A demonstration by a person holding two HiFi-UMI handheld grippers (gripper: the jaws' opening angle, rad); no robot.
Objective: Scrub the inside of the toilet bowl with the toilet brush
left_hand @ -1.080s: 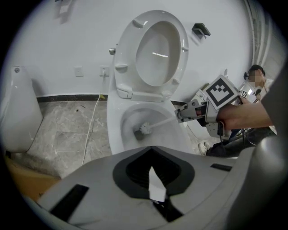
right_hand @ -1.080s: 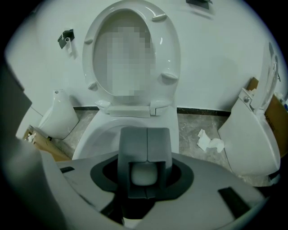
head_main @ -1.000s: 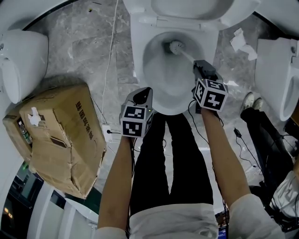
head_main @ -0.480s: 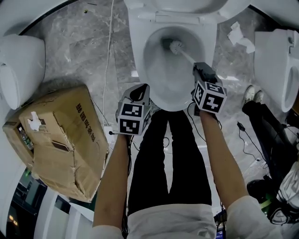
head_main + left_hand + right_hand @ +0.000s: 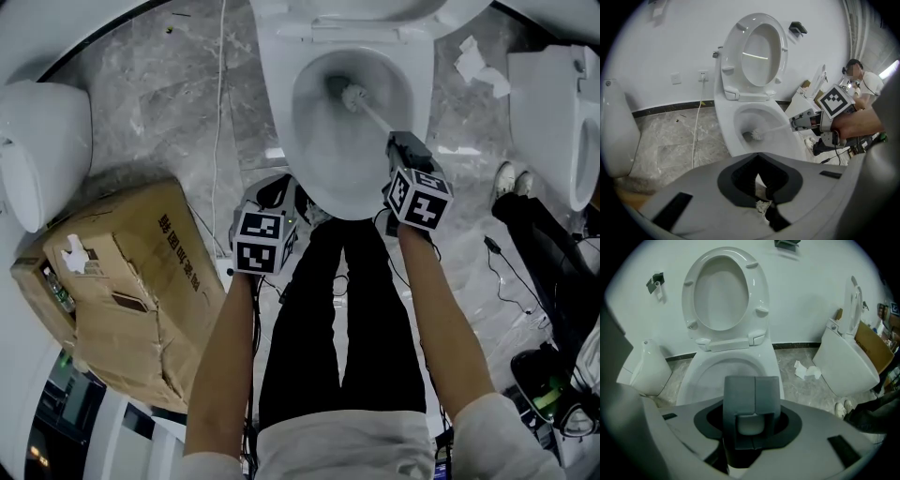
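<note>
Head view: toilet bowl (image 5: 281,103) at top centre with its seat (image 5: 375,19) raised. The toilet brush (image 5: 353,96) lay with its bristle head against the inner wall toward the back of the bowl. Its white shaft slanted out over the front-right rim into the right gripper (image 5: 405,146), whose jaws were clamped on it. The left gripper (image 5: 279,195) hung just outside the front-left rim, above the marble floor (image 5: 159,94). A cardboard box (image 5: 122,281) stood on the floor to the left, a white cable (image 5: 220,122) ran beside the bowl, and crumpled paper (image 5: 473,64) lay to the bowl's right.

Left gripper view: the dark jaws stood together low in the housing and gripped no part of the brush. A small pale scrap (image 5: 761,206) showed at their tip. Beyond them the bristle head sat low inside the bowl, with the right gripper holding the shaft at the right-hand rim.

Right gripper view: the two grey jaws met edge to edge, closed round the white handle end (image 5: 750,423). The bowl lay directly ahead, the raised seat leaned at the wall, and a second toilet (image 5: 843,362) stood to the right.
</note>
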